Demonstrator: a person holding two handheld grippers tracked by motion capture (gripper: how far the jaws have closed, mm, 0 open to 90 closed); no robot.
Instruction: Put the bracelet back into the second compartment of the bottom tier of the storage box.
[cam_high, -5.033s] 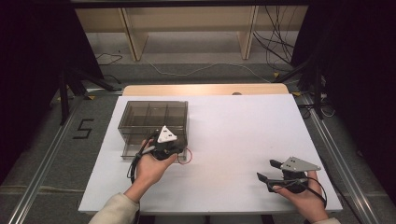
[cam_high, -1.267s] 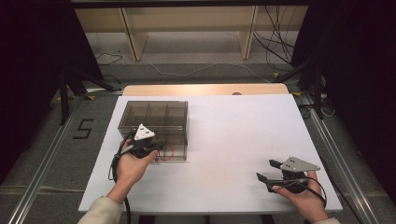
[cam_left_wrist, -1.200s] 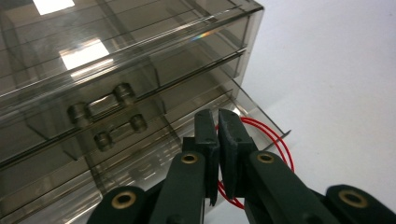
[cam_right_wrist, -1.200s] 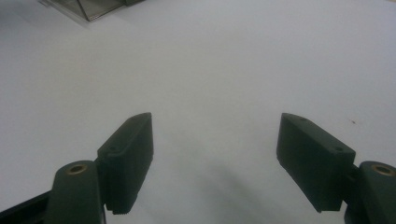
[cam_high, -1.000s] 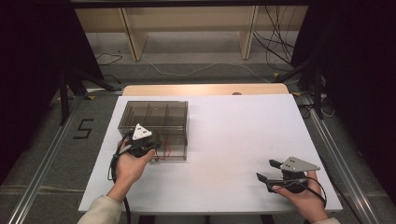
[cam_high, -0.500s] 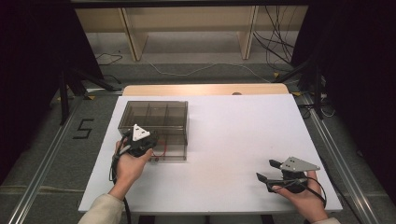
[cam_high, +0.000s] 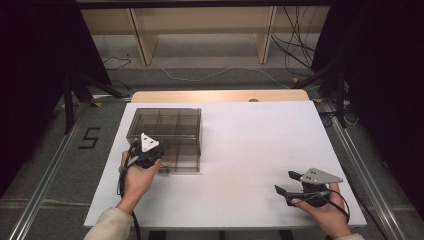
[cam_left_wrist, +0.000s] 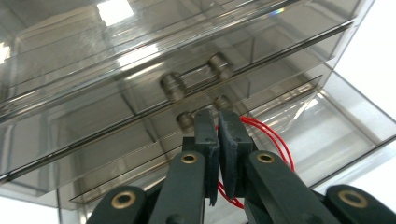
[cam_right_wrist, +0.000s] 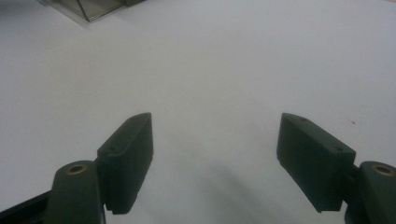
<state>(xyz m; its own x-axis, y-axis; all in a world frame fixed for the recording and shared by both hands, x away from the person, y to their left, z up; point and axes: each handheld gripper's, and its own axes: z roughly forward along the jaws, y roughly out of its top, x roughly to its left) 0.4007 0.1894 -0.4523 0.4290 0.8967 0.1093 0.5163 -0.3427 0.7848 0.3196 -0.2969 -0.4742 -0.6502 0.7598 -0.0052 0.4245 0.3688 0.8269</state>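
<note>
A smoky clear drawer box stands on the left of the white table. My left gripper is at its front face. In the left gripper view the jaws are shut, their tips against the lower drawer's handle posts. The lower drawer sticks out a little, and a red cord loop lies inside it, also visible from above. The upper drawer's handle sits just above the tips. My right gripper rests open near the front right of the table, with bare table between its jaws.
The box has several compartments on top. A wooden strip edges the table's far side, with shelving legs and cables on the floor beyond. A corner of the box shows far off in the right gripper view.
Over five seconds my left gripper has moved left along the box front, from beside the red loop to the drawer handle. In the last second it has barely shifted. The right gripper has stayed put.
</note>
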